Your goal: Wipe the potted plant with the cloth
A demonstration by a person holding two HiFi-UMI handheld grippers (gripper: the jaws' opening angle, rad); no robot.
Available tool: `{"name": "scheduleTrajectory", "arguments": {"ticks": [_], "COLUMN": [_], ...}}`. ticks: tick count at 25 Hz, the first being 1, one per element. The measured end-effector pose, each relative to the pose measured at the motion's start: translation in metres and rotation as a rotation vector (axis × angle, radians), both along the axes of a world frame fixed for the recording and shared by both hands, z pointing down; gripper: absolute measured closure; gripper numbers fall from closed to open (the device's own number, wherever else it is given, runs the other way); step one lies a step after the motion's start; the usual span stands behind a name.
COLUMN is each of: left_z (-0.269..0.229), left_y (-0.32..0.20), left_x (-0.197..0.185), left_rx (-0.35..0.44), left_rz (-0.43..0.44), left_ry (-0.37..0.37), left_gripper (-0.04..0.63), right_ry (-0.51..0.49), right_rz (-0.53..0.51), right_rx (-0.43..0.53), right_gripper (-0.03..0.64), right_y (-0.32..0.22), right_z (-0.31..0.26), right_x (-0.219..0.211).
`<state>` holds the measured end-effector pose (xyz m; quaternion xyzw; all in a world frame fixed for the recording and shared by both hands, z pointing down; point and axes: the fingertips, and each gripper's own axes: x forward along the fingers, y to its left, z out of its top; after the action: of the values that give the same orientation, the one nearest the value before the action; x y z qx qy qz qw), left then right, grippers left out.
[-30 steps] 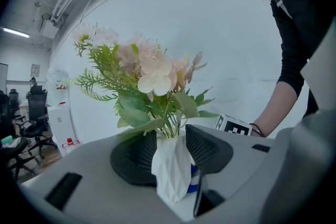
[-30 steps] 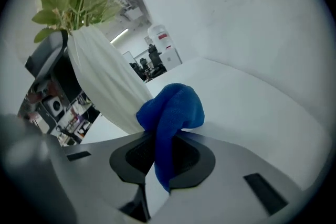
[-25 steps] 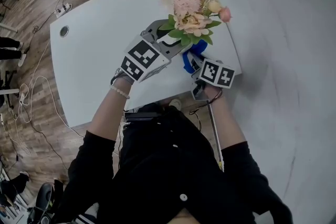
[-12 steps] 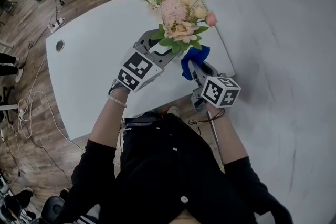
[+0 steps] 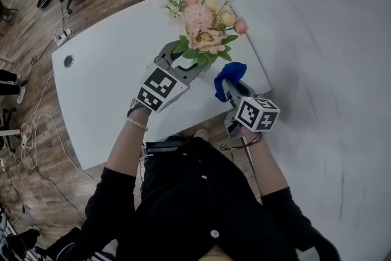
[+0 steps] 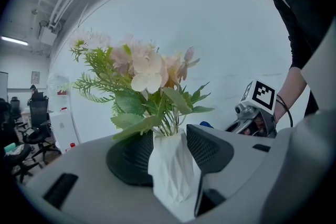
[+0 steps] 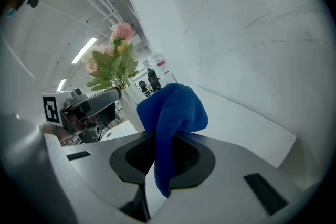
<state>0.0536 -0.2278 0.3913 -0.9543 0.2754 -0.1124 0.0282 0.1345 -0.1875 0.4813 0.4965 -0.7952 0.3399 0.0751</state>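
Wiping pauses: right gripper's [image 7: 161,157] fingers, pinching the blue fleecy cloth [image 7: 173,107], have drawn rightward off the pink-flowered, white-vased plant [image 5: 204,33] left gripper's [image 6: 170,162] fingers clamp.

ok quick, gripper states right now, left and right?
Left gripper: closed on the white vase; its jaws have just opened slightly wider.
Right gripper: closed on the blue cloth.

Left gripper [image 5: 183,62] near level, fingers [image 6: 210,150] clamped on vase [image 6: 170,173], right gripper [image 5: 227,86] just beside, tilted down, fingers [image 7: 137,157] pinching cloth [image 7: 173,107]
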Motion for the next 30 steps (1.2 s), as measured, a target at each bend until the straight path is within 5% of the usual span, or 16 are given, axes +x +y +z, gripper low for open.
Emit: {"name": "scheduleTrajectory", "arguments": {"ticks": [19, 30], "left_z": [0.007, 0.020], "left_y": [0.002, 0.019], "left_x": [-0.010, -0.040], "left_rx": [-0.037, -0.110], "left_rz": [-0.027, -0.112], "left_ry": [0.011, 0.020], "left_gripper": [0.334, 0.336], "right_ry": [-0.007, 0.070], "right_rz": [-0.006, 0.004], "right_rx": [0.007, 0.101], "right_gripper": [0.534, 0.534], "right_y": [-0.001, -0.001], "right_z": [-0.005, -0.028], "right_x": [-0.003, 0.000]}}
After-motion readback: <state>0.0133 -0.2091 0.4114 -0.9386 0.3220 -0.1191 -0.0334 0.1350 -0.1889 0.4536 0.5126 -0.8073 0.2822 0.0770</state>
